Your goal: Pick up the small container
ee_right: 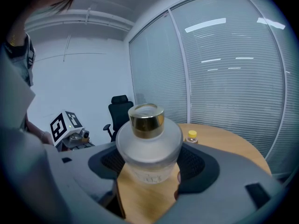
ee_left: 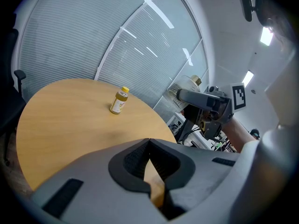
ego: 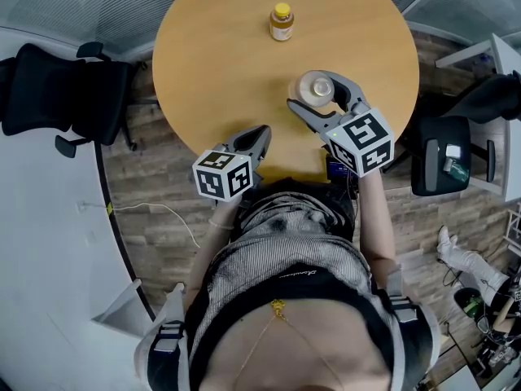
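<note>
A frosted glass container with a gold cap [ee_right: 148, 146] sits between the jaws of my right gripper [ee_right: 149, 164], which is shut on it. In the head view the same container [ego: 316, 89] is held above the round wooden table [ego: 228, 63], right of centre, in the right gripper [ego: 318, 96]. My left gripper [ego: 259, 139] hovers at the table's near edge with its jaws together and nothing in them; its own view shows the left gripper [ee_left: 150, 158] shut. A small yellow-capped bottle [ego: 282, 22] stands upright at the far side of the table, also the bottle [ee_left: 119, 100] and the bottle [ee_right: 192, 136].
A black office chair [ego: 61, 96] stands to the left of the table. Another black chair [ego: 444, 157] with items on its seat is at the right. A white cable [ego: 155, 210] lies on the wooden floor. Window blinds [ee_left: 93, 41] run behind the table.
</note>
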Demonstrator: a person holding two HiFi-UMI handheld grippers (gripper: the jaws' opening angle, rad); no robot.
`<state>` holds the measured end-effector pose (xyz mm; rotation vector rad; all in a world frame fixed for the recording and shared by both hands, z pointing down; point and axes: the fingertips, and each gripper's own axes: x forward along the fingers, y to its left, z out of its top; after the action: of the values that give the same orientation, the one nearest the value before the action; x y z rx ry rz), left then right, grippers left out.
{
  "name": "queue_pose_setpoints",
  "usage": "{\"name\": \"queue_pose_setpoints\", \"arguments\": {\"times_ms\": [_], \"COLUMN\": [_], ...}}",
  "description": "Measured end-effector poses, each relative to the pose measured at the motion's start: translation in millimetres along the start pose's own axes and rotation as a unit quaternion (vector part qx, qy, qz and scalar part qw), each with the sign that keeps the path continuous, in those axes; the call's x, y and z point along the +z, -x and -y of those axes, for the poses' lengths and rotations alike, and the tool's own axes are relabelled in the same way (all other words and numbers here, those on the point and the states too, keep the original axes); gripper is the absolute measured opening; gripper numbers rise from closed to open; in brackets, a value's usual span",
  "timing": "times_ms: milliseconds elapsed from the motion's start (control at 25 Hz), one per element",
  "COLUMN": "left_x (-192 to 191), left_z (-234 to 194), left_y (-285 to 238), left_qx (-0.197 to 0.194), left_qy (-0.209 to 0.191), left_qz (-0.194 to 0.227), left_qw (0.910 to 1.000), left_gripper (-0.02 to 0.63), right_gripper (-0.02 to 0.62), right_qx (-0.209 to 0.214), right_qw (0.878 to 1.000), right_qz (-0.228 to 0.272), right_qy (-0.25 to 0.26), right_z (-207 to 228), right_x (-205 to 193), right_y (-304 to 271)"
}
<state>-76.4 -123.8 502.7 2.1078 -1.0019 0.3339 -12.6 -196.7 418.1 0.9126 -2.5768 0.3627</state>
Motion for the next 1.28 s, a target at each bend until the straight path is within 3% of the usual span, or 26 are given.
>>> {"name": "queue_pose_setpoints", "arguments": {"times_ms": [1280], "left_x": [-0.4], "left_z": [-6.0], "left_y": [-3.7], "left_qx": [0.001], "left_qy": [0.003], "left_qz": [-0.008], "left_qw": [1.0], "left_gripper": [0.02], "right_gripper": [0.334], "right_qx": [-0.006], "right_qw": [1.0], "right_qz": [-0.003], "right_qy": [-0.002], "right_z": [5.6], "right_x": [1.3], "right_y": [-0.4]}}
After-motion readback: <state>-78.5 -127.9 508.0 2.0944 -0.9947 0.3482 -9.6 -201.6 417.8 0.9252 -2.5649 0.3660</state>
